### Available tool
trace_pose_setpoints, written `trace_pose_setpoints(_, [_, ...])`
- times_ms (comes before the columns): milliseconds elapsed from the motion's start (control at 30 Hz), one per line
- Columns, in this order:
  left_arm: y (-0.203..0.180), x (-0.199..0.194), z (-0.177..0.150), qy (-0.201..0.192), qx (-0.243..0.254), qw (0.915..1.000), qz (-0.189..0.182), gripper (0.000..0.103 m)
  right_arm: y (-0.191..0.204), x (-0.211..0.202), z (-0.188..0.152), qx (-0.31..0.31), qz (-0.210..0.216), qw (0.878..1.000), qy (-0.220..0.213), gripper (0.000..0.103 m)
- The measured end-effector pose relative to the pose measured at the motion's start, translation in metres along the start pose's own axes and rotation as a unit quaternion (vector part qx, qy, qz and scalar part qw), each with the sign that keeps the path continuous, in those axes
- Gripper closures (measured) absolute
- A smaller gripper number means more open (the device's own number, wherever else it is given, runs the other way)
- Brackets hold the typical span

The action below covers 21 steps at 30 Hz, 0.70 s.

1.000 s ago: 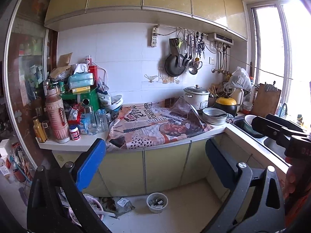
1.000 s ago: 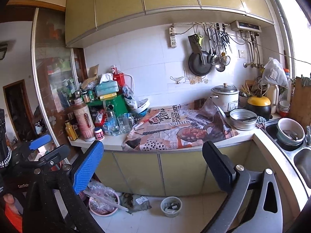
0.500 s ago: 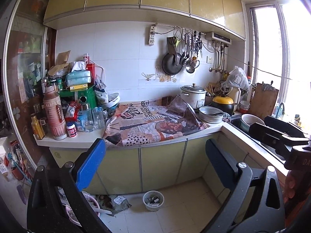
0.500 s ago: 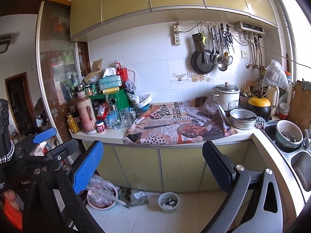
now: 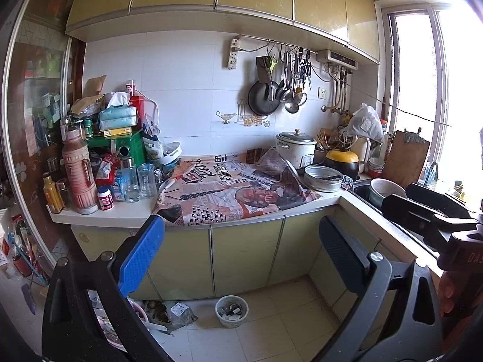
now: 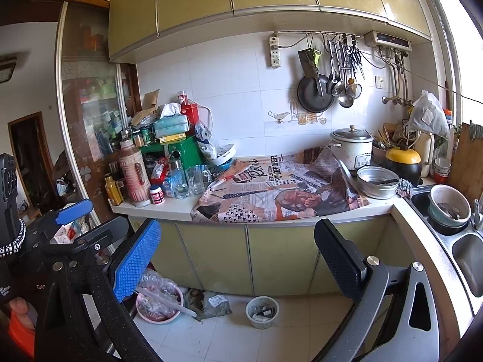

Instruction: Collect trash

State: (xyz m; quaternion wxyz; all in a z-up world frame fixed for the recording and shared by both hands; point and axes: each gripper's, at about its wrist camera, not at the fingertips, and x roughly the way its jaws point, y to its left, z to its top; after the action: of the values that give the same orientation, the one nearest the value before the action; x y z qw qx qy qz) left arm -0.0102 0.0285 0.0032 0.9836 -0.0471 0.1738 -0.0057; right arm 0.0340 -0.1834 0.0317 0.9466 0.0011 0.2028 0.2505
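Observation:
Trash lies on the tiled floor under the counter: a small white pot of scraps (image 5: 231, 310) (image 6: 262, 307), a crumpled grey bag (image 5: 176, 313) (image 6: 208, 300) and a pink basin lined with plastic (image 6: 160, 301). A sheet of newspaper (image 5: 235, 193) (image 6: 277, 190) covers the countertop. My left gripper (image 5: 241, 256) is open and holds nothing, well back from the cabinets. My right gripper (image 6: 238, 259) is open and holds nothing too, level with the cabinet doors. Each gripper shows at the edge of the other's view.
The counter's left end is piled with a thermos (image 6: 134, 178), jars, glasses and a green box. A rice cooker (image 6: 351, 147), a metal pan and a black pot stand at the right. A sink (image 6: 465, 253) with bowls runs along the right wall.
Both views have drifted slightly back from the counter, which now sits a little higher in frame. Both grippers stay open and hold nothing.

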Motion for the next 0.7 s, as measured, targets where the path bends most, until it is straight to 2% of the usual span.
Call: trace_pose_setpoints(700, [-0.0032,0.0018,-0.0019,0.003,-0.007,0.9999,-0.007,0.001,0.0043,0.0018,0.0032,0.001,0.0,1.0,0.003,0.002])
